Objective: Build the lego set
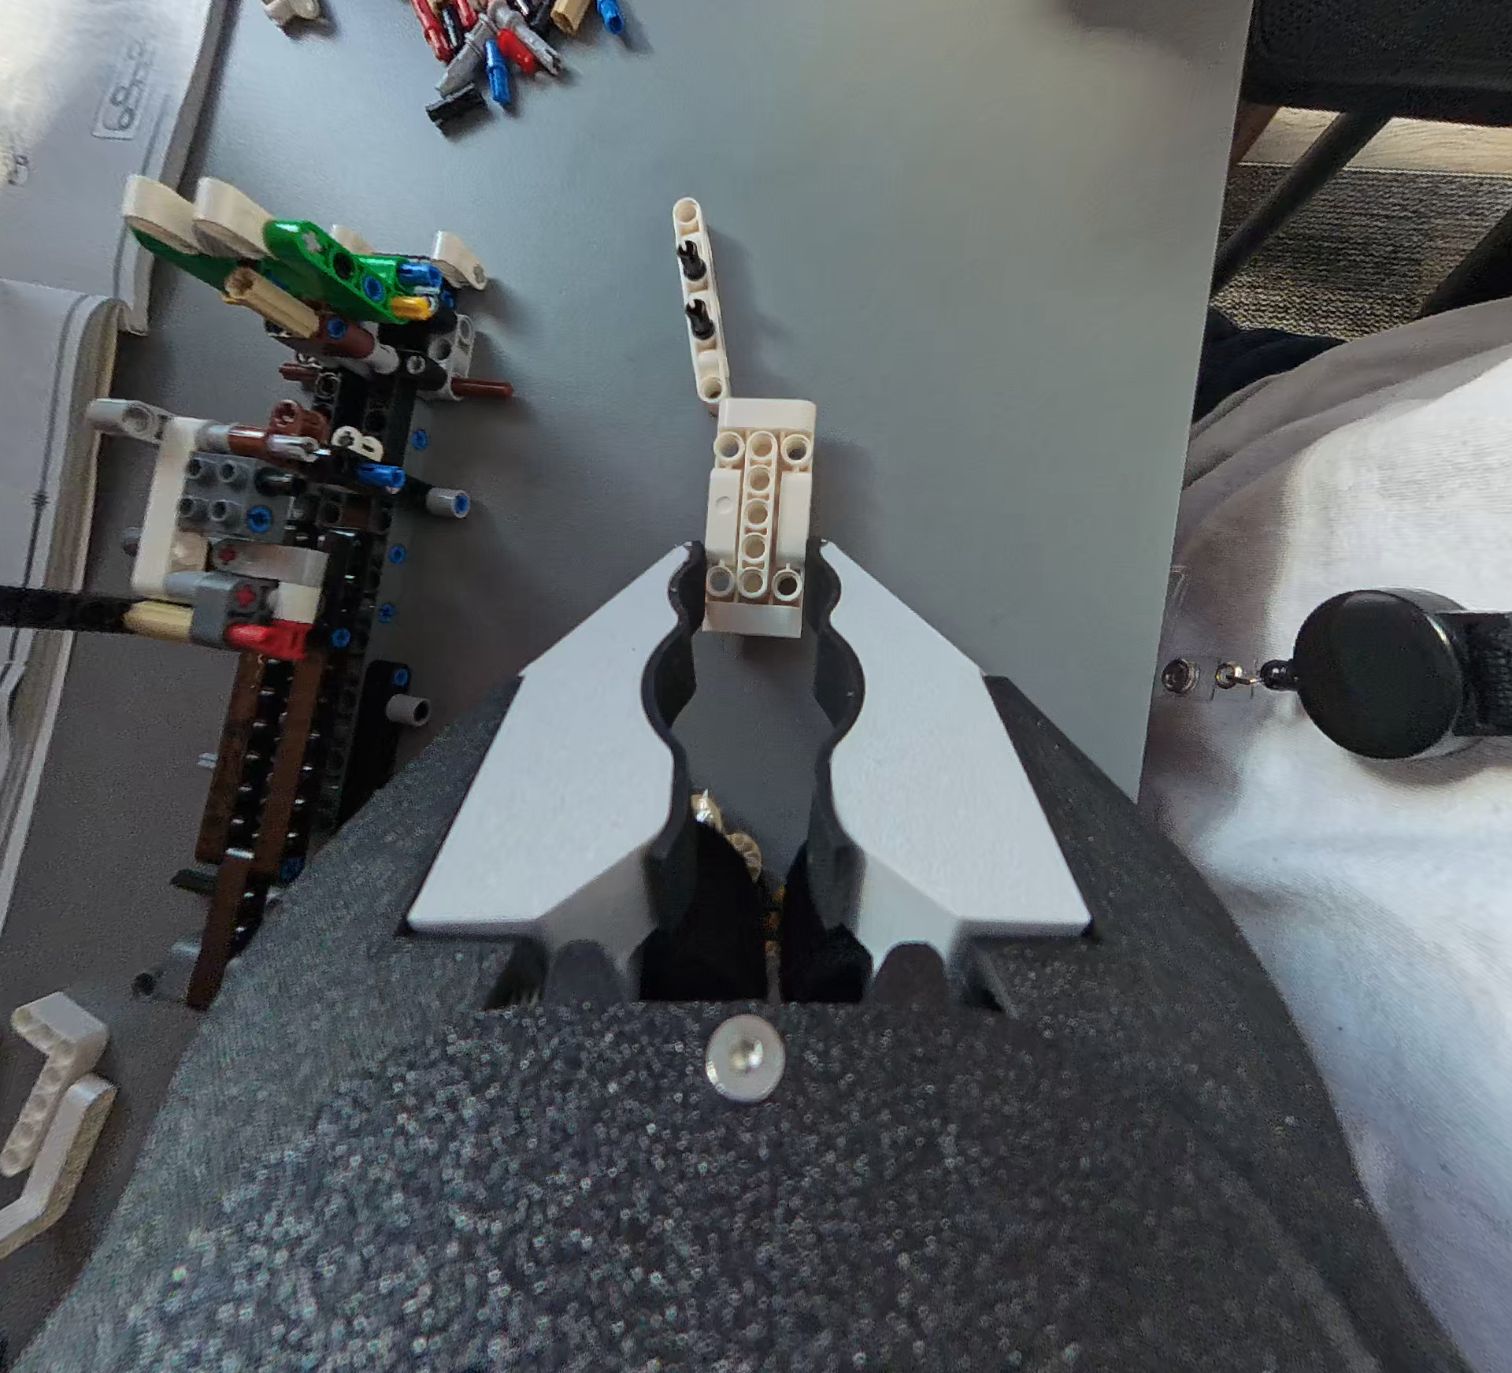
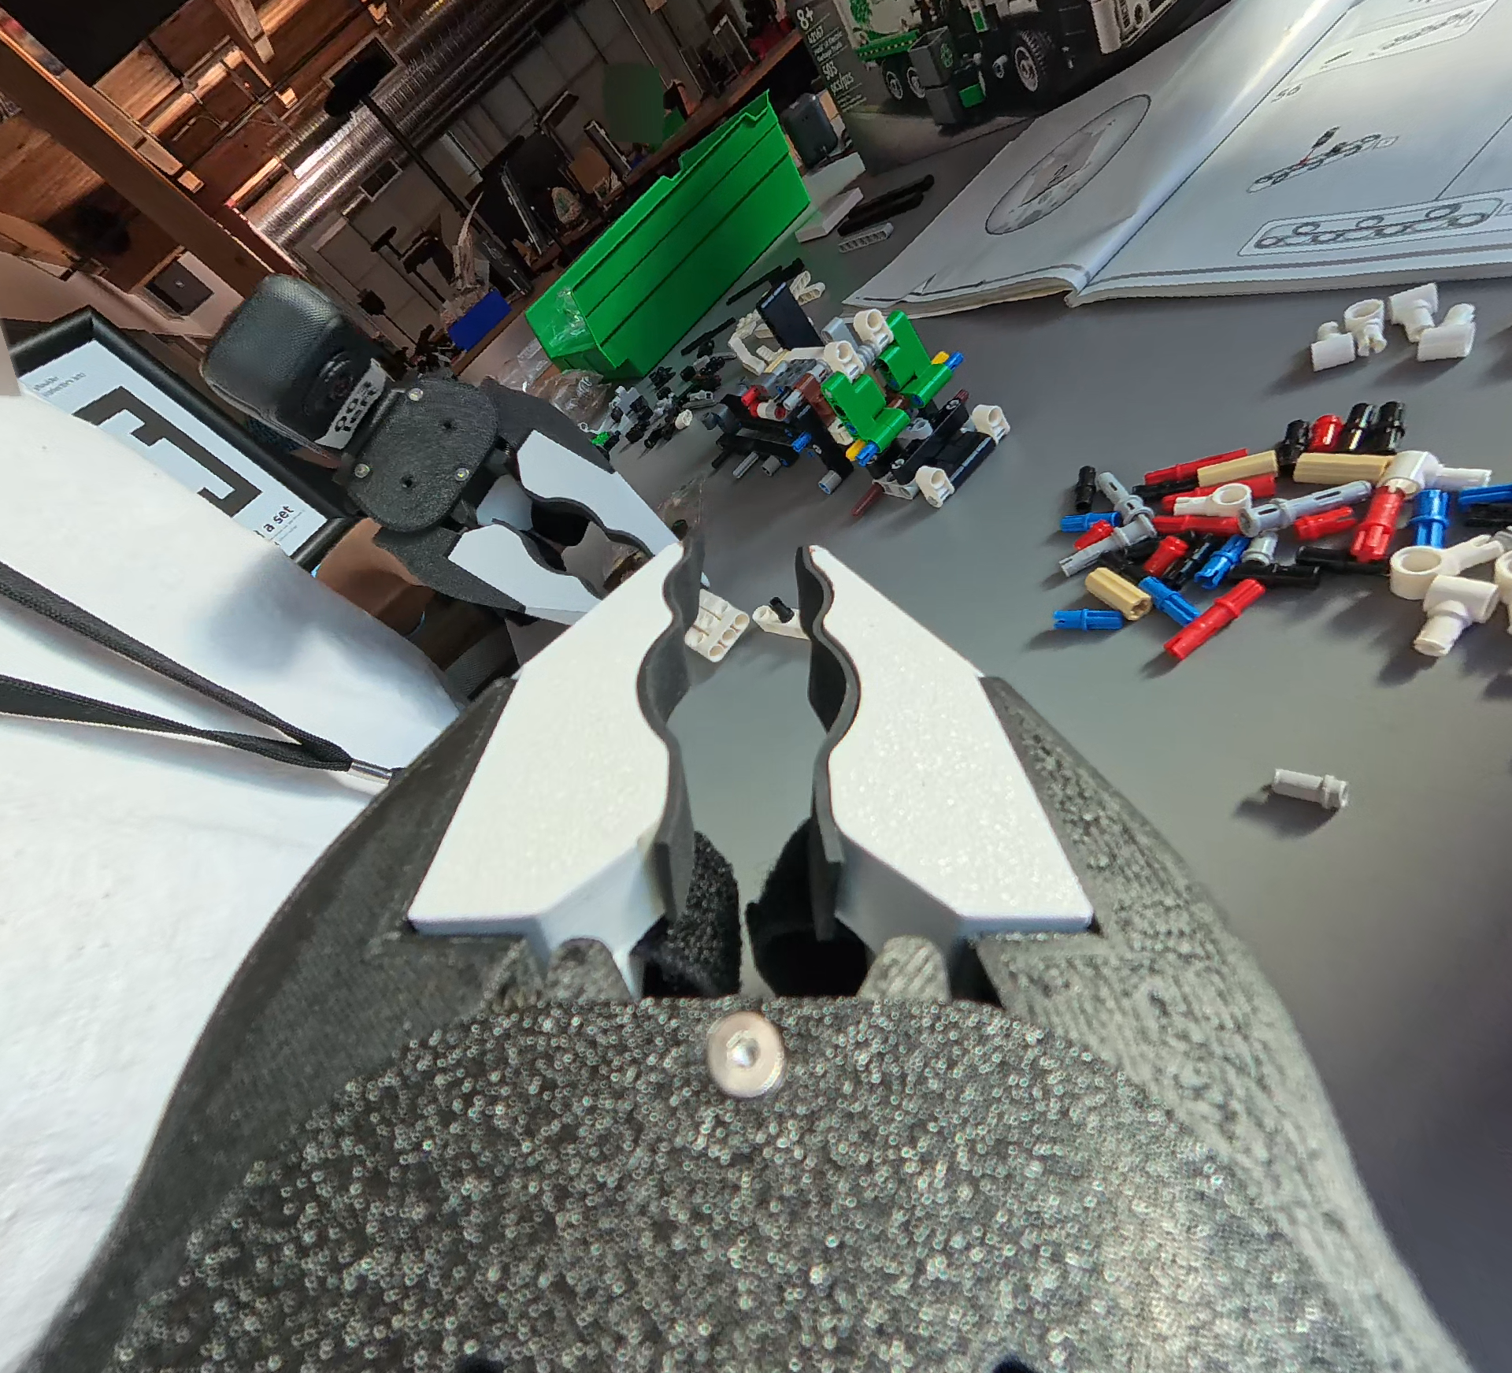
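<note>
Left gripper [image 1: 757, 581]: closed on the near end of a white block [image 1: 759, 515], pads pressing both its sides.
Right gripper [image 2: 749, 573]: open, holding nothing, above the grey table [image 2: 1023, 720].
White strip [image 1: 699, 302]: just beyond the block.

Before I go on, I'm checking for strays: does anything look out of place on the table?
Only mildly: one grey pin lies alone on the table, apart from the loose pile of coloured pins. Nothing looks damaged.
</note>
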`<state>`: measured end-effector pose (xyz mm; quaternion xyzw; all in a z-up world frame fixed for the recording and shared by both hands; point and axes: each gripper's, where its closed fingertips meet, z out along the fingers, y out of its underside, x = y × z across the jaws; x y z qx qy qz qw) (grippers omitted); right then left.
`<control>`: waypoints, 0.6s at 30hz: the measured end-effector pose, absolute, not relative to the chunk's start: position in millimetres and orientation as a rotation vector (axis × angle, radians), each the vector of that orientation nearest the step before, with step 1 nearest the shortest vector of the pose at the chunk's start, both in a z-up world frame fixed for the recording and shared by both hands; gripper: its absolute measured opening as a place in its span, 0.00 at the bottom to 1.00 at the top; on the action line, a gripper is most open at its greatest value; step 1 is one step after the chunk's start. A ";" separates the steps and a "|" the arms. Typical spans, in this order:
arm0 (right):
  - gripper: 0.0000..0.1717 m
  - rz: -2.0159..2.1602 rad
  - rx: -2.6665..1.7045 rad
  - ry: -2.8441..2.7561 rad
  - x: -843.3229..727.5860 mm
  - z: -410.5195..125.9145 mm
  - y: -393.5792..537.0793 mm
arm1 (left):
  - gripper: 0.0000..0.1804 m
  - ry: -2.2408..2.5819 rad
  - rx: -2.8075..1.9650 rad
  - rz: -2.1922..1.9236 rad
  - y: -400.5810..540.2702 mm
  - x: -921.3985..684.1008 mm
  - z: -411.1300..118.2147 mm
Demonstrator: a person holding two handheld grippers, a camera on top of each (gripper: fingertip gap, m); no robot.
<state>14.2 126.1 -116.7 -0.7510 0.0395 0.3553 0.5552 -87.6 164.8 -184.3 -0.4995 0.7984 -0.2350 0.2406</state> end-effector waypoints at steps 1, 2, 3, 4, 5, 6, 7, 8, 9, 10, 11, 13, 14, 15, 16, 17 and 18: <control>0.13 0.838 -1.778 0.085 12.9 -116.8 126.1 | 0.12 2.162 -1.339 -0.630 166.5 -85.9 -179.7; 0.13 0.834 -1.792 0.079 10.7 -118.7 126.5 | 0.12 2.136 -1.293 -0.616 167.8 -83.7 -173.0; 0.13 0.822 -1.830 0.071 6.9 -123.4 127.8 | 0.12 2.098 -1.223 -0.599 169.1 -80.4 -163.5; 0.14 0.804 -1.872 0.040 -0.3 -128.2 129.4 | 0.12 2.053 -1.137 -0.581 169.3 -77.1 -152.0; 0.16 0.772 -1.897 0.011 -7.6 -130.2 133.2 | 0.12 2.011 -1.054 -0.563 169.1 -74.8 -140.8; 0.16 0.759 -1.893 -0.015 -16.5 -128.1 138.1 | 0.12 1.968 -0.984 -0.540 169.5 -72.9 -130.3; 0.17 0.794 -1.871 -0.033 -28.8 -122.5 142.7 | 0.12 1.934 -0.923 -0.517 170.0 -71.8 -122.0; 0.19 0.861 -1.847 -0.041 -41.8 -116.2 146.6 | 0.12 1.913 -0.873 -0.493 170.7 -71.4 -116.7; 0.20 0.917 -1.831 -0.031 -50.8 -112.2 151.3 | 0.12 1.898 -0.831 -0.465 172.2 -71.0 -113.6; 0.20 0.953 -1.814 -0.007 -56.0 -109.7 156.8 | 0.12 1.895 -0.798 -0.438 173.6 -71.1 -113.1; 0.18 0.983 -1.801 0.027 -58.8 -108.7 161.8 | 0.12 1.896 -0.771 -0.416 175.1 -71.1 -113.7; 0.14 1.049 -1.776 0.091 -62.0 -108.1 168.3 | 0.12 1.905 -0.725 -0.382 176.8 -71.4 -116.9; 0.12 1.069 -1.782 0.113 -62.9 -110.8 170.1 | 0.12 1.907 -0.706 -0.371 177.1 -71.4 -118.1; 0.09 1.064 -1.800 0.117 -63.7 -114.9 170.9 | 0.12 1.913 -0.696 -0.368 176.7 -71.5 -119.4; 0.06 1.042 -1.806 0.114 -63.0 -117.2 171.3 | 0.12 1.919 -0.695 -0.367 176.7 -71.4 -120.5; 0.05 1.045 -1.807 0.113 -63.4 -117.1 170.4 | 0.12 1.923 -0.694 -0.366 176.7 -71.3 -121.3; 0.05 1.050 -1.811 0.112 -63.3 -117.1 169.6 | 0.12 1.926 -0.692 -0.371 176.1 -71.0 -121.4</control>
